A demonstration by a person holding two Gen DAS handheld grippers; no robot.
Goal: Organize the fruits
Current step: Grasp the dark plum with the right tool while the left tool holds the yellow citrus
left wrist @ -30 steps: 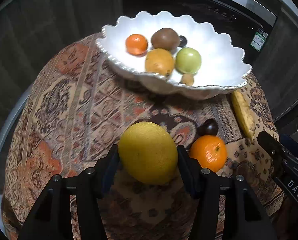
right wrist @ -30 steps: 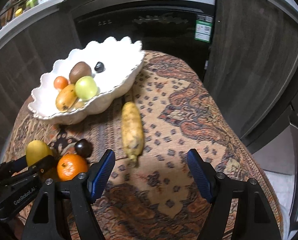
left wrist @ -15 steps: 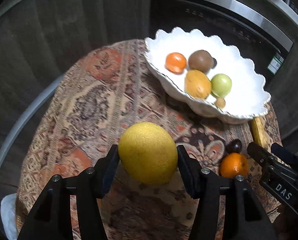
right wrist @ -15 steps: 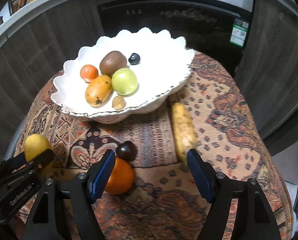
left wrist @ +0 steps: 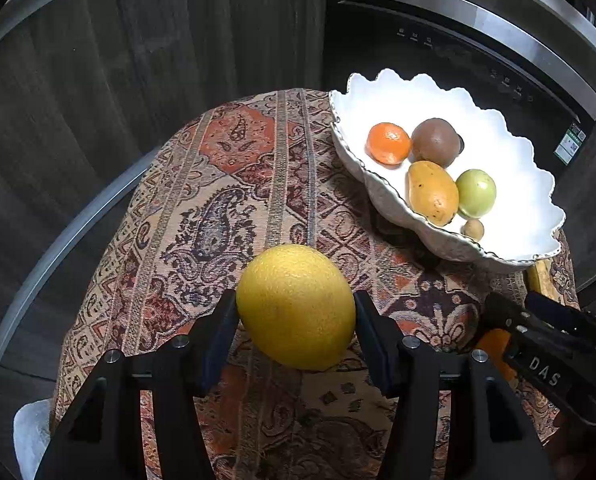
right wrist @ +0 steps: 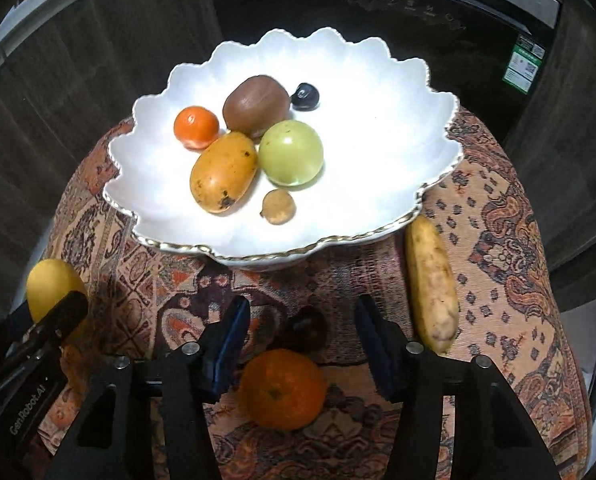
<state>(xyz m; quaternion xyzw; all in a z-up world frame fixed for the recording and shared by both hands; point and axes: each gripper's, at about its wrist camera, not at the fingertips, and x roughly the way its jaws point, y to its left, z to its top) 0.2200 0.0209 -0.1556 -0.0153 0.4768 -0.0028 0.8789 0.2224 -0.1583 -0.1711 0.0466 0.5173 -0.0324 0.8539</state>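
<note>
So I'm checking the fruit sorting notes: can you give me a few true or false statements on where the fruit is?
1. The left gripper is shut on the yellow citrus. True.
2. The banana lies in the white bowl. False: it lies on the cloth beside the bowl.
3. An orange sits between the right gripper fingers, which are closing. True.
4. The bowl holds no fruit. False: it holds six pieces.

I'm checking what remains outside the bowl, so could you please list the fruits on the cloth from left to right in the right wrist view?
Yellow citrus held in the left hand-held gripper → orange → banana.
</note>
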